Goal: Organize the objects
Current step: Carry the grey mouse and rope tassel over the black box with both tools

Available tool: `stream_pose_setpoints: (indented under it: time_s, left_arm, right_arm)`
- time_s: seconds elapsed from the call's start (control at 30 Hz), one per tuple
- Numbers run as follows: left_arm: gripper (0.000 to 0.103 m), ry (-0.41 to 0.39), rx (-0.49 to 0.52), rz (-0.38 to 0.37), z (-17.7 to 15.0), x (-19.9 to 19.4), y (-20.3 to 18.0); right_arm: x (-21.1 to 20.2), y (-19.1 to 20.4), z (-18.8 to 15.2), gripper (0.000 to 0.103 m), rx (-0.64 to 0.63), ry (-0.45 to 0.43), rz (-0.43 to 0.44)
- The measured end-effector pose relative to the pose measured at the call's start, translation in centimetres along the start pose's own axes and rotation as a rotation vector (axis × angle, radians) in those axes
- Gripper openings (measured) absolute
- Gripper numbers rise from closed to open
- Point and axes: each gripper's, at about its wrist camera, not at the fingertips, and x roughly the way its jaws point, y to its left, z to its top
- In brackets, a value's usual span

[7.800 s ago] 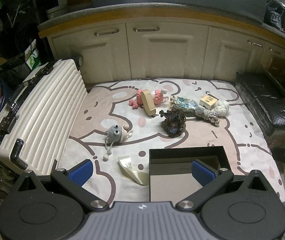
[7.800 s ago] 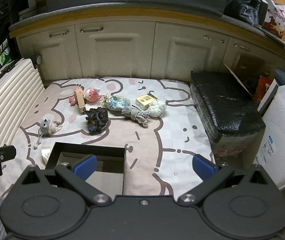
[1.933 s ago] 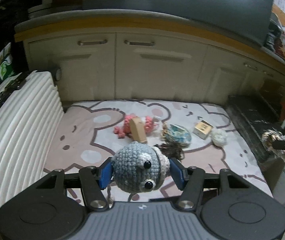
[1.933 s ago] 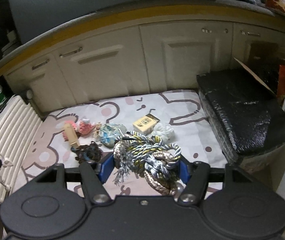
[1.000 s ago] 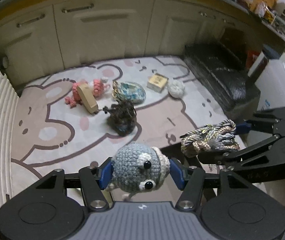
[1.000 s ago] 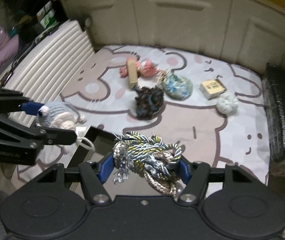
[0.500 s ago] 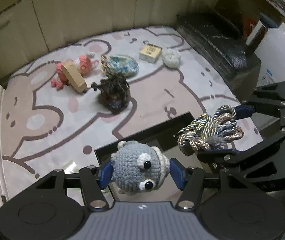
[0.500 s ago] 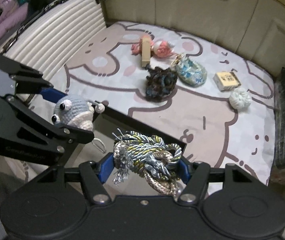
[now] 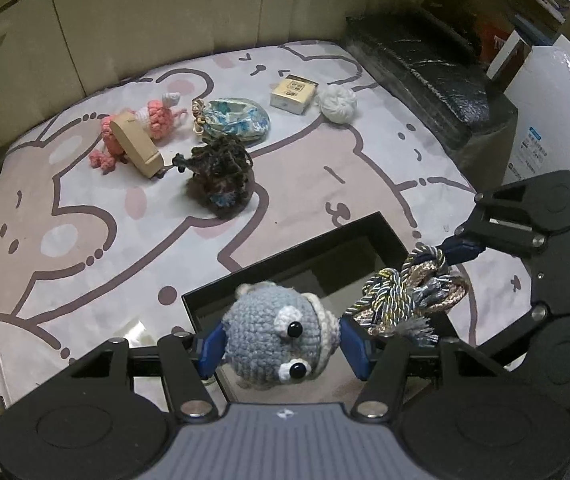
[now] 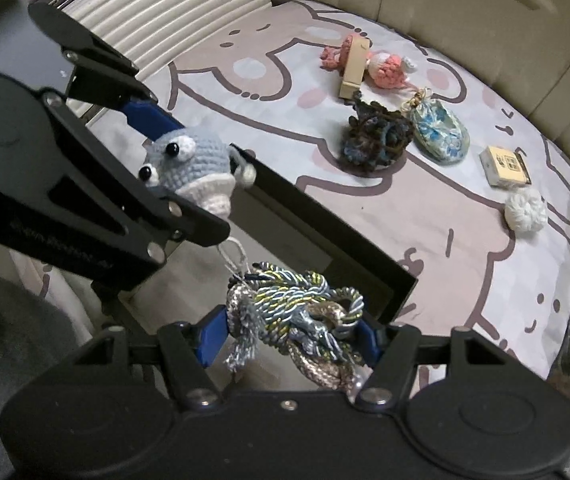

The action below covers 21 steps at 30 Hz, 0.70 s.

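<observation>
With the grey crocheted round-eyed toy (image 9: 281,336) clamped in the left gripper (image 9: 281,346) and the knotted multicoloured rope bundle (image 10: 301,320) in the right gripper (image 10: 291,338), both should be released one after another, low inside the black open box (image 9: 285,258) below them.

The grey crocheted toy (image 9: 281,336) with two black eyes is clamped between the blue pads of the left gripper (image 9: 283,346). The knotted rope bundle (image 10: 305,320), silver, blue and gold, is clamped in the right gripper (image 10: 291,338). Both hang above the open black box (image 9: 325,264).
</observation>
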Motion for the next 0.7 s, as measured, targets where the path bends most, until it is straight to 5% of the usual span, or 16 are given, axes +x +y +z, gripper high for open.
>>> stream_pose_setpoints:
  time_s: [0.7]
  left_arm:
    - [0.065,0.032,-0.141,-0.038,1.4,4.2,2.5]
  right_arm:
    - [3.1,-0.9,0.8,0.067,-0.006,0.035,0.019]
